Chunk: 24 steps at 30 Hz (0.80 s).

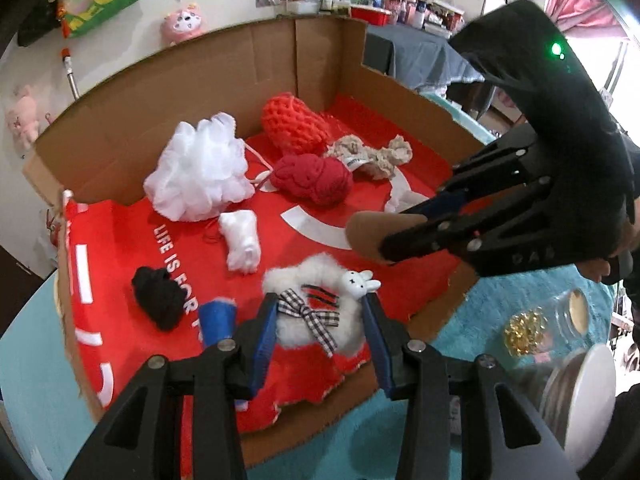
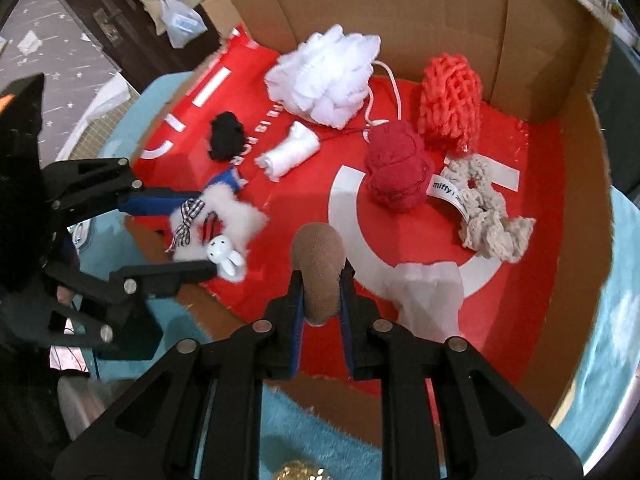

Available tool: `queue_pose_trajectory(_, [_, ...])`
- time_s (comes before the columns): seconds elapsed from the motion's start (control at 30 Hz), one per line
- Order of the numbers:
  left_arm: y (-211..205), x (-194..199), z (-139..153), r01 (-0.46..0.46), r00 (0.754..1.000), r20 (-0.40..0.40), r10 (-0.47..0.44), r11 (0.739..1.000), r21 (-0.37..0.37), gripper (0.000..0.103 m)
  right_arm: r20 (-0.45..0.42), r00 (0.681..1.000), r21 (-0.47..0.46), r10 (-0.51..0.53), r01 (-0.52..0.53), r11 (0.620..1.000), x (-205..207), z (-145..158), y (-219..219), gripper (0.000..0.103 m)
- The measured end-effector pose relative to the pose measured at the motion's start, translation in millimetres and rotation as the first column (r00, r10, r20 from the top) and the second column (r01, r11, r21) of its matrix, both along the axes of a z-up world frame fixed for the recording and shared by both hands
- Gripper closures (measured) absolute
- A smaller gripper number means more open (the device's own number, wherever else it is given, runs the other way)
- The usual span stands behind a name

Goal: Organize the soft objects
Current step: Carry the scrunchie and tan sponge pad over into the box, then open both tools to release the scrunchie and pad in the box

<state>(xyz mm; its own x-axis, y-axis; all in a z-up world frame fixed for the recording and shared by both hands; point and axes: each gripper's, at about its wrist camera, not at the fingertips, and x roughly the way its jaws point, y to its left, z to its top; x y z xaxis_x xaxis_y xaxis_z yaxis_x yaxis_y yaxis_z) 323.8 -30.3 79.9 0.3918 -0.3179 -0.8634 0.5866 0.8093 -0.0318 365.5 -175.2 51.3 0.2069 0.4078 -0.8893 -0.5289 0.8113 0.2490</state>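
1. The left gripper is clamped on a white fluffy scrunchie, its blue pads pressing either side; the furry ring, with a checked bow and a small hard rabbit figure, hangs over the near edge of the cardboard box
2. The right gripper is closed tight on a brown plush piece, an oblong suede-like shape whose long axis runs along the fingers, rounded end pointing away over the red mat
3. Just right of it lies a pale, crumpled translucent bag
4. Mid-mat, left to right: a black knitted lump, a white rolled cloth lying slantwise, a dark red yarn ball, and a beige chunky-knit scrunchie with a white label
5. Farthest, against the box wall: a frilly white mesh bath pouf with a cord, and an orange-red open-weave knit piece standing tall
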Motion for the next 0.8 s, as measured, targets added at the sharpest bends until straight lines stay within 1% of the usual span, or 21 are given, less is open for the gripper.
queue_pose_trajectory(0.13, [-5, 6, -6, 0.005, 1.000, -0.015, -0.005, 1.000, 0.015, 0.058, -0.017, 1.000, -0.019, -0.003, 0.003, 1.000, 6, -3, 4, 0.086])
queue_pose_trajectory(0.33, [-9, 15, -13, -0.015, 0.999, -0.038, 0.016, 0.999, 0.028, 0.058, -0.044, 0.999, -0.047, -0.024, 0.022, 0.999, 11, -9, 3, 0.086])
queue_pose_trajectory(0.47, [-9, 17, -15, -0.024, 0.998, -0.052, 0.025, 0.999, 0.032, 0.058, -0.038, 0.999, -0.064, -0.024, 0.022, 0.998, 11, -9, 5, 0.083])
queue_pose_trajectory(0.53, [-8, 17, -14, -0.026, 0.998, -0.054, 0.028, 0.999, 0.031, 0.057, -0.031, 0.999, -0.080, -0.023, 0.021, 0.997, 11, -9, 7, 0.077])
queue_pose_trajectory(0.57, [-8, 17, -14, -0.027, 0.998, -0.053, 0.029, 0.999, 0.033, 0.056, -0.023, 1.000, -0.087, -0.021, 0.019, 0.996, 11, -9, 9, 0.070])
queue_pose_trajectory(0.6, [-8, 17, -13, -0.029, 0.998, -0.051, 0.031, 0.999, 0.033, 0.055, -0.018, 1.000, -0.089, -0.020, 0.018, 0.996, 11, -8, 9, 0.056])
queue_pose_trajectory(0.63, [-7, 17, -13, -0.030, 0.998, -0.051, 0.031, 0.999, 0.031, 0.054, -0.010, 1.000, -0.086, -0.019, 0.018, 0.996, 10, -7, 11, 0.049])
queue_pose_trajectory(0.67, [-6, 16, -11, -0.030, 0.998, -0.051, 0.031, 0.999, 0.030, 0.054, 0.001, 1.000, -0.085, -0.019, 0.019, 0.996, 10, -5, 11, 0.044])
queue_pose_trajectory(0.77, [-4, 14, -8, -0.044, 0.998, -0.040, 0.045, 0.999, 0.023, 0.045, 0.033, 0.999, -0.103, -0.038, 0.041, 0.994, 7, 1, 11, 0.044])
queue_pose_trajectory(0.8, [-2, 13, -7, -0.053, 0.998, -0.036, 0.054, 0.998, 0.021, 0.038, 0.041, 0.998, -0.106, -0.053, 0.057, 0.993, 6, 4, 9, 0.044])
